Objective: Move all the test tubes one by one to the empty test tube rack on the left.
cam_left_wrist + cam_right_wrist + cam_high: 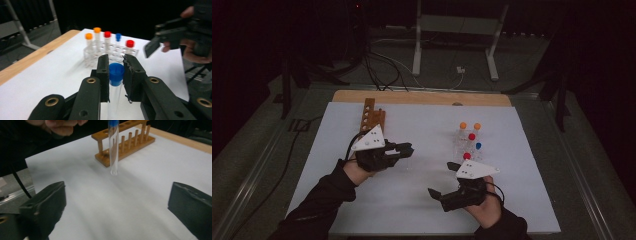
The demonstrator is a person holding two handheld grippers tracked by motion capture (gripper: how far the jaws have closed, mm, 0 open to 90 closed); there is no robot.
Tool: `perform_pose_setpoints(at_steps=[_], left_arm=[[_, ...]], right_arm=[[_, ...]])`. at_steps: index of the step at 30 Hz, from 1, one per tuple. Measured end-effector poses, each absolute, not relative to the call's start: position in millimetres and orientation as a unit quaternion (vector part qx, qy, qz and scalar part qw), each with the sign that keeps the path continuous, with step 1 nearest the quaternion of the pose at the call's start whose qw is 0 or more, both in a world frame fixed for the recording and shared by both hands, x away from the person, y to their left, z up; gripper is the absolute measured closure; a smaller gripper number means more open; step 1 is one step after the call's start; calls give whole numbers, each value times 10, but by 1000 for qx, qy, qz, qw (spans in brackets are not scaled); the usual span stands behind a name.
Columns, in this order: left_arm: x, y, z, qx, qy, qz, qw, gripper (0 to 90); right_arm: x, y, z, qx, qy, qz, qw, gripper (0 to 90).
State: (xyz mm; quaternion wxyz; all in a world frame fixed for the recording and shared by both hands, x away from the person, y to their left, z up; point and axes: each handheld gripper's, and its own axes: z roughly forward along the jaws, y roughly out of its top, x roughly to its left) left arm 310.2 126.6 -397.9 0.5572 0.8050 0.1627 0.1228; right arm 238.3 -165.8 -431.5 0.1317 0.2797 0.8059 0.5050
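Note:
My left gripper (116,67) is shut on a clear test tube (113,96), its pads pressing just below the blue cap. The tube (114,147) hangs upright above the white sheet, in front of a wooden rack (125,145). In the high view the left gripper (409,148) is at centre left, just right of the wooden rack (371,117). My right gripper (441,178) is open near the front edge with nothing between its jaws (117,195). A clear rack (469,142) holds several tubes with orange, red and blue caps (107,42).
A white sheet (422,200) covers the wooden table (422,97). The right gripper (152,47) and its hand sit to the right of the clear rack in the left gripper view. Cables and a metal stand (457,30) lie on the floor beyond.

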Motion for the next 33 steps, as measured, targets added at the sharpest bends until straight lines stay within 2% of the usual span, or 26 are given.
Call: perform_pose_setpoints(at_steps=[23,33], left_arm=[[3655,1824,-3611,763,254,216,553,773],[3973,1992,-3567,754,292,237,539,773]], right_arm=[[2368,-1736,-4253,283,792,526,129,0],[2364,-1730,-4260,281,791,529,124,0]])
